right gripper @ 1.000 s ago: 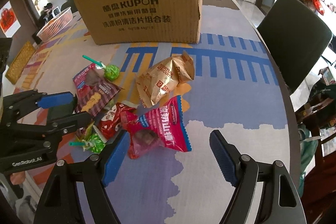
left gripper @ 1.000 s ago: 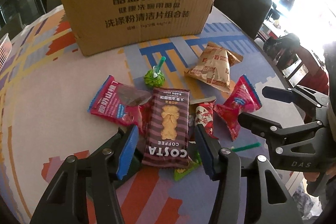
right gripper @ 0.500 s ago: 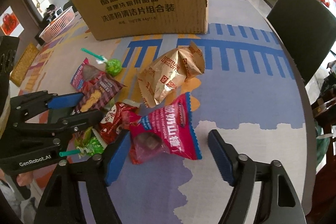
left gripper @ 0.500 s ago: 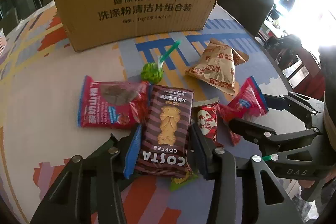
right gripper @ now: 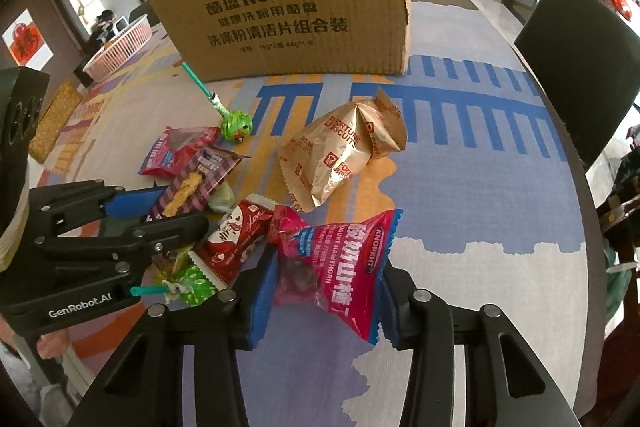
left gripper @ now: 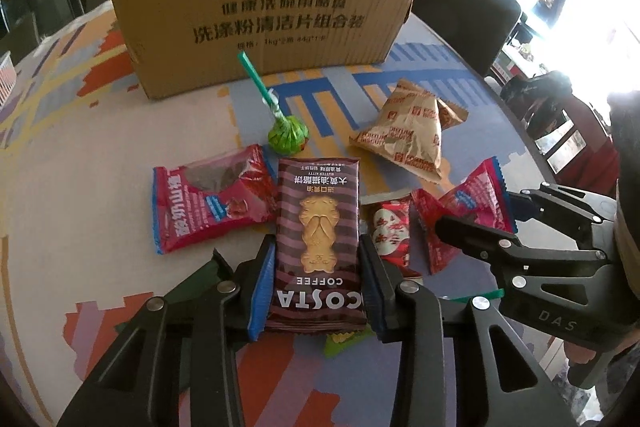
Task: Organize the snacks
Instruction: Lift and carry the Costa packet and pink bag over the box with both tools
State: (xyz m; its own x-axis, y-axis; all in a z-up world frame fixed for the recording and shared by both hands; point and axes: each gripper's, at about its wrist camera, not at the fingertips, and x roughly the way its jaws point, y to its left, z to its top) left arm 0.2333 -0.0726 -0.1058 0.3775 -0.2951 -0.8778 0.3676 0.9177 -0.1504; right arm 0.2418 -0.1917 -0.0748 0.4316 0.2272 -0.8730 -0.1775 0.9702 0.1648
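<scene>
My left gripper has its blue pads against both long sides of a brown striped Costa Coffee biscuit pack, its jaws still closing. My right gripper is closing too, its pads touching both sides of a pink hawthorn packet. Both packs rest on the patterned table. Around them lie a second pink packet, a small red packet, a green lollipop and a gold fortune biscuit bag. An open cardboard box stands behind.
A green wrapper peeks out from under the Costa pack. A dark chair stands at the table's right edge. A pink basket sits far left behind the box. The two grippers are close, side by side.
Both grippers' jaws have narrowed from wide apart until the pads meet their packs, the left on the Costa pack, the right on the pink packet. Both views have drawn nearer the snacks.
</scene>
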